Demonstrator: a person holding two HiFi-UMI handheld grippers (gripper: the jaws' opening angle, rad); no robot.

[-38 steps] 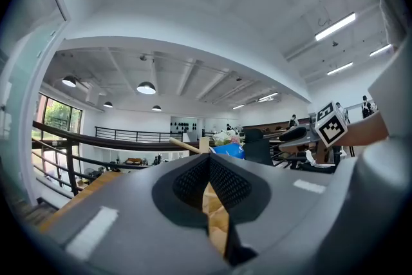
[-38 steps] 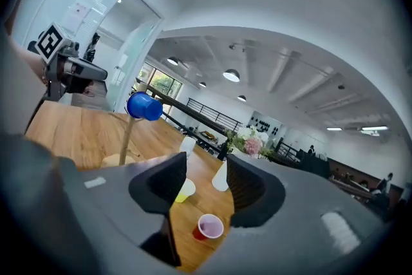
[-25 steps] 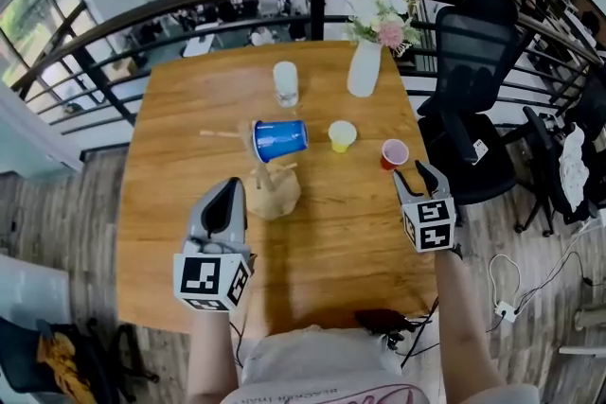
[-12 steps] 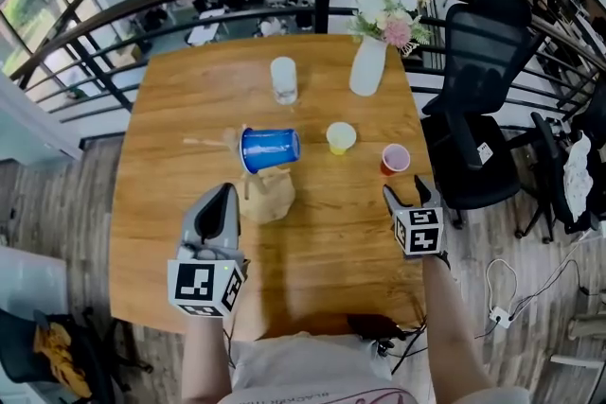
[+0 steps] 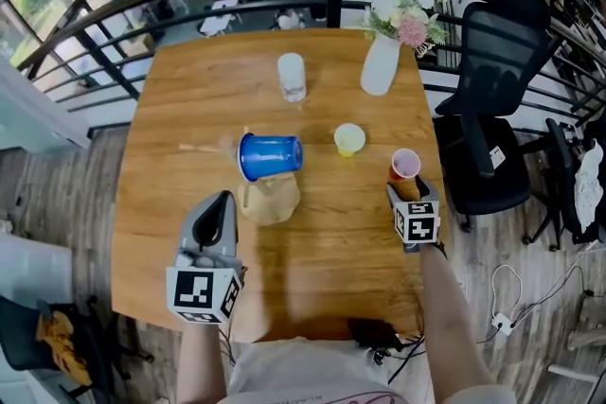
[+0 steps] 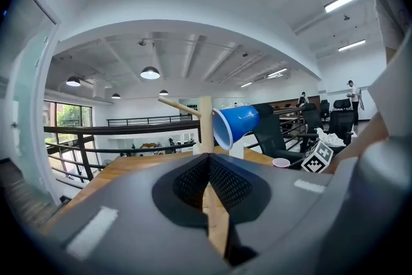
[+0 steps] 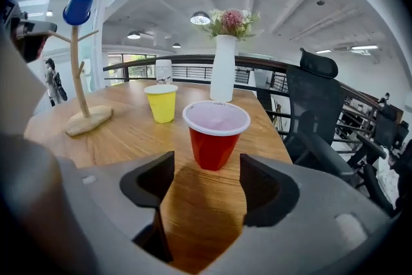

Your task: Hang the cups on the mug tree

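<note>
Right gripper view: red cup [image 7: 215, 135] upright on the table [image 7: 129, 138], just ahead of wide jaws.
The right gripper [image 7: 206, 170] has just been opening its jaws, and the red cup stands beyond their tips, not between the pads. A yellow cup [image 7: 161, 103] stands near it, further in. A blue cup [image 5: 270, 155] hangs tilted on a peg of the tree [image 5: 269, 201]. The left gripper [image 6: 209, 167] is closed on nothing and faces the tree. Each cube [image 5: 417, 222] bears black-and-white square markers.

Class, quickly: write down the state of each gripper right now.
Left gripper: closed, holding nothing.
Right gripper: open, its jaws have just been opening; the red cup stands at their tips, not gripped.
</note>
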